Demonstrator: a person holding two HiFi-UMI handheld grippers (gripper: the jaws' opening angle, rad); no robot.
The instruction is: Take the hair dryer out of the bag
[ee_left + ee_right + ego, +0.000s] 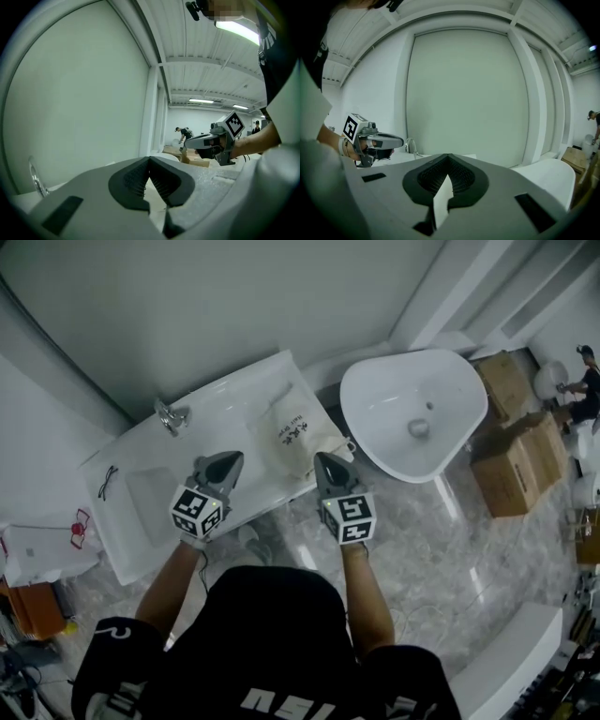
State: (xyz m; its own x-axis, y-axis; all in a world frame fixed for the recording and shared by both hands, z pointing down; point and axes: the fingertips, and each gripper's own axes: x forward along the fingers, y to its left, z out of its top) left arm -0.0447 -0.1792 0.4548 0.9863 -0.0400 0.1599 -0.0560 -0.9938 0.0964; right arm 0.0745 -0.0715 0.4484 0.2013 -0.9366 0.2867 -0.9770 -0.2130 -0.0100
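Note:
A cream cloth bag with dark print lies flat on the white washbasin counter, near its right end. No hair dryer shows. My left gripper hovers at the counter's front edge, just left of the bag, jaws shut and empty. My right gripper hangs at the bag's lower right corner, also shut with nothing held. In the left gripper view its own jaws meet at the tip, and the right gripper shows beyond. The right gripper view has closed jaws and the left gripper at its left.
A chrome faucet stands at the back of the counter's basin. A large white freestanding tub sits to the right of the counter. Cardboard boxes are stacked further right, with a person bending beyond them. A white packet lies at far left.

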